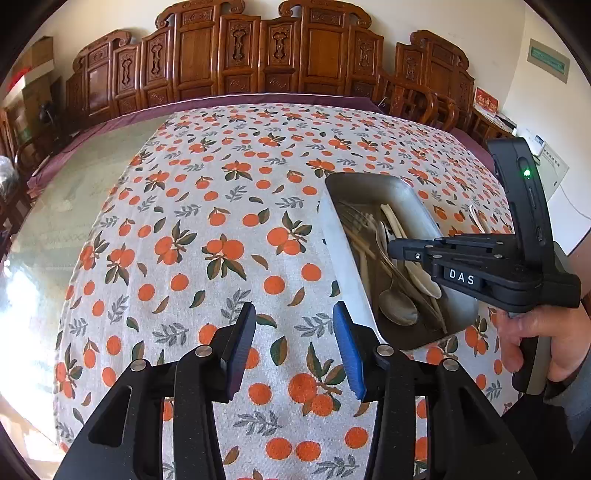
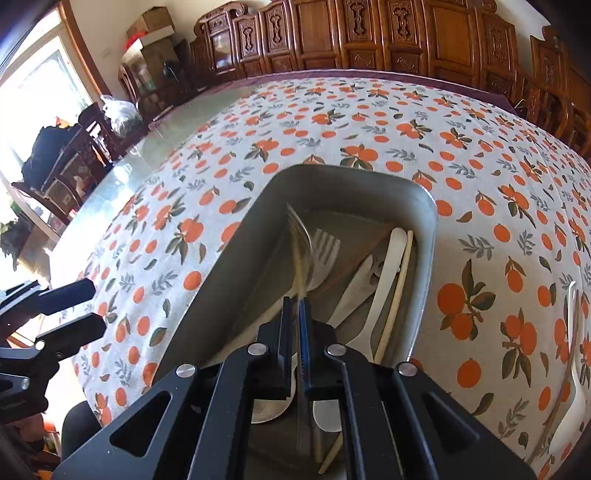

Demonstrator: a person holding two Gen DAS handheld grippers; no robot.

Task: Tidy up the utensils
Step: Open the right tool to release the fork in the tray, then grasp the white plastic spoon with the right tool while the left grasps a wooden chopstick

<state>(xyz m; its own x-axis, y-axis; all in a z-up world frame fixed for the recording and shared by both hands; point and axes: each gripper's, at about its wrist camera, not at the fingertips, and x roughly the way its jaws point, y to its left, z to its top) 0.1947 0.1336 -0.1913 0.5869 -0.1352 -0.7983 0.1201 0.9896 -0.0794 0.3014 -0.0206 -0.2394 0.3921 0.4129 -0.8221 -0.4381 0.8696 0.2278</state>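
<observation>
Beyond the gripper, carved wooden chairs [image 1: 236, 55] line a pale wall [image 1: 443, 18] behind the orange-print tablecloth [image 1: 221, 221], with a bright window [image 2: 37, 74] off to its left.

Left gripper [image 1: 293, 347] is hanging angled downward with its fingers [image 1: 240, 345] parted, nothing between them. Right gripper [image 2: 294, 332] is tilting down too, fingers [image 2: 284, 332] pinched nearly together on something thin and blurry. A hand [image 1: 535, 343] is wrapping its grip.

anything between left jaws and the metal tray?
Nothing: only bare orange-print tablecloth between the open left gripper and the metal tray, per the left wrist view.
</observation>
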